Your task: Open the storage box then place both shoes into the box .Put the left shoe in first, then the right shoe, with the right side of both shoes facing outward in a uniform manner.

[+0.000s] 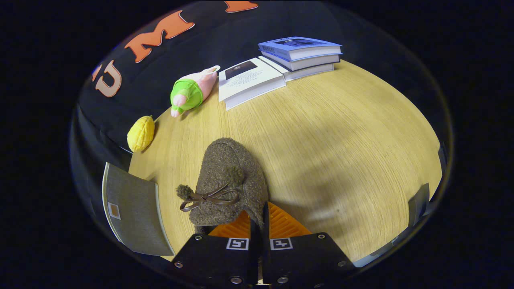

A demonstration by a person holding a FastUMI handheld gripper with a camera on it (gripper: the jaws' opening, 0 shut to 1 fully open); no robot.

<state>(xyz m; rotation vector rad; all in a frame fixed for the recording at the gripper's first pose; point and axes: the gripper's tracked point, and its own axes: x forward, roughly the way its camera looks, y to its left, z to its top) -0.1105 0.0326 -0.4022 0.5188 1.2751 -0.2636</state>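
A fuzzy brown shoe (229,176) with a thin bow and pom-poms hangs above the wooden table (341,152), toe pointing away from me. My gripper (259,218) is shut on the shoe's heel rim, one finger inside the opening and the other outside. To the left of the fingers, at the table's near edge, stands the grey storage box (132,208), seen from above with a small tag on it. I cannot tell from here whether its lid is open.
At the table's far side lie a stack of books (301,54) and a white booklet (249,82). A pink and green plush toy (190,92) and a yellow knobbly toy (140,134) sit along the far left edge.
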